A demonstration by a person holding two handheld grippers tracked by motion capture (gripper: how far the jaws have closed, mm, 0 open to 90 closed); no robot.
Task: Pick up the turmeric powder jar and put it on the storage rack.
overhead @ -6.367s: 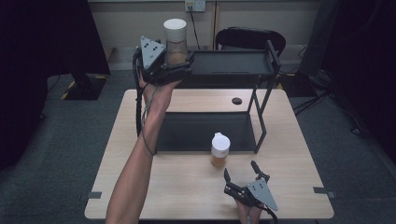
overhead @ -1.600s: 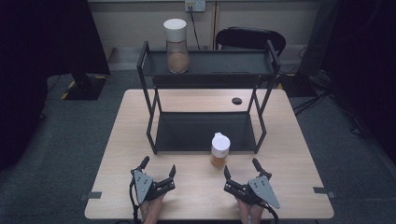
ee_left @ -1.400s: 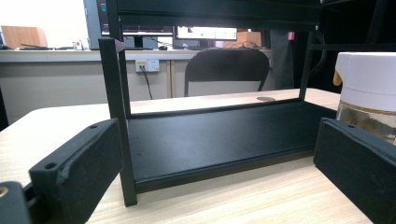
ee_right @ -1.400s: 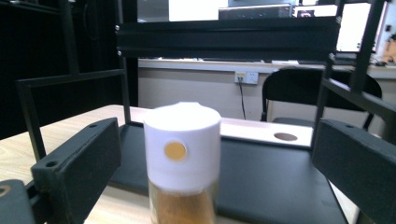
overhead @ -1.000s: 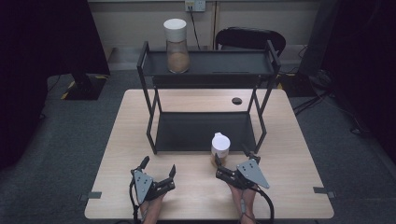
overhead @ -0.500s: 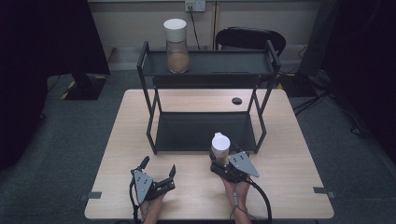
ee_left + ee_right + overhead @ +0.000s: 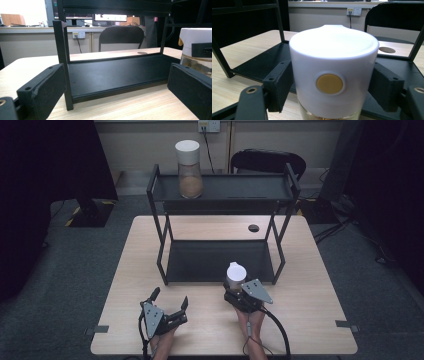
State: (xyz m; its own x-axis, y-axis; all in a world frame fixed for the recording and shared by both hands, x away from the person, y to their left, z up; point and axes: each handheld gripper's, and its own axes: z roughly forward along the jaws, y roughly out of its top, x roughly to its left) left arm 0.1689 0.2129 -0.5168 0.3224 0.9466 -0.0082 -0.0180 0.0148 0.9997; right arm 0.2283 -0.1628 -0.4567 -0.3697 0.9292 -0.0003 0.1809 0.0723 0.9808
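Your right tool (image 7: 234, 292) has moved forward from the bench's near edge since a second and a half ago, and now its jaws sit either side of the small white-lidded jar (image 7: 235, 276), which stands on the bench (image 7: 310, 290) just in front of the black rack's (image 7: 220, 260) lower shelf. In the right gripper view the jaws flank the white lid (image 7: 334, 67), close against it; you cannot tell whether they are truly pinching it or only alongside. Your left tool (image 7: 170, 306) has not moved: it rests near the bench's front edge, jaws spread and holding nothing. The tall jar (image 7: 189, 168) stays on the rack's top shelf. The small jar's glass body is mostly hidden behind your right tool from above, and cut off at the bottom in the right gripper view.
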